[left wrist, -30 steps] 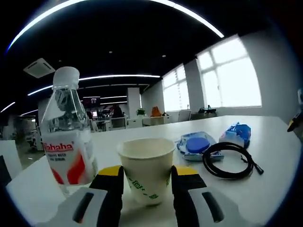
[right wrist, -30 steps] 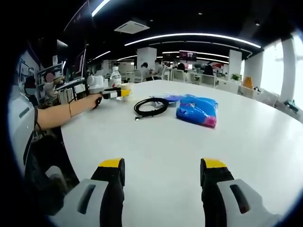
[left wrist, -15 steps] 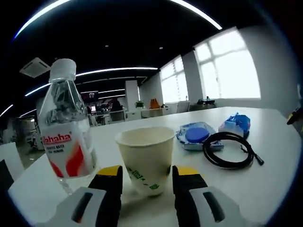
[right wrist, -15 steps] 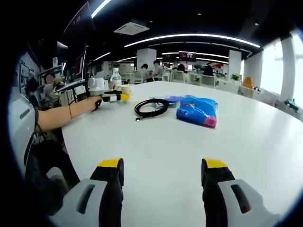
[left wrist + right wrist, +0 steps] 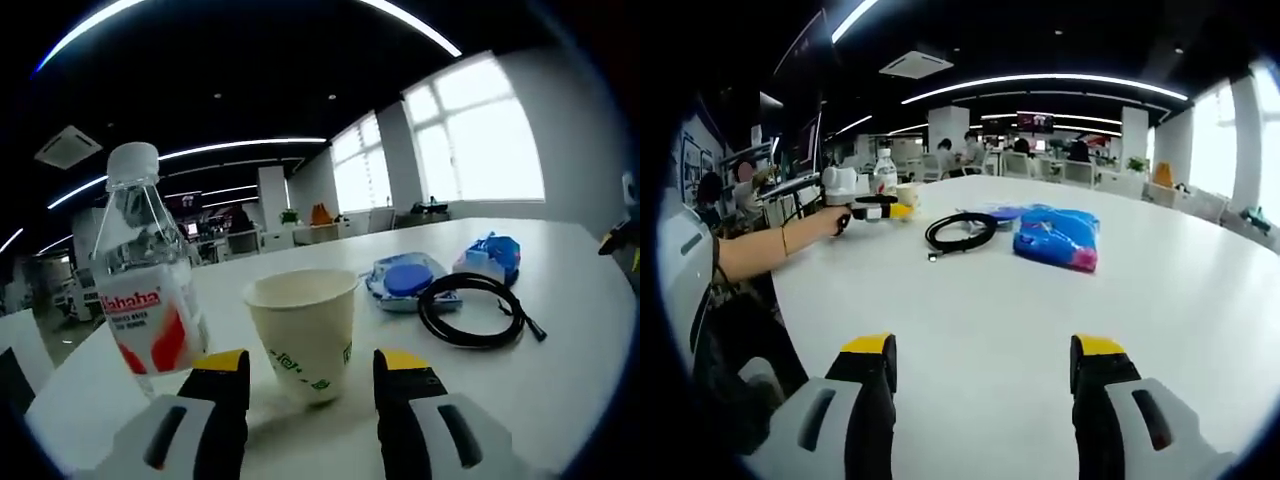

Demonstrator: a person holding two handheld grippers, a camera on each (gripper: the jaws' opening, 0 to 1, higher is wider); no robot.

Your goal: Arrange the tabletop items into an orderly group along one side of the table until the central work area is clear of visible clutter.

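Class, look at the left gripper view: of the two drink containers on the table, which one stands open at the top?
The paper cup, standing between the left gripper's yellow-tipped jaws, shows an open rim. The water bottle beside it carries a white cap.

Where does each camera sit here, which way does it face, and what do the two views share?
Left gripper view: rides the left claw, low over the table, facing the paper cup and water bottle; its open jaws flank the cup.
Right gripper view: rides the right claw, open over bare table, looking across at the person's forearm holding the left claw.
Shared: cup, bottle, black cable, blue packet.
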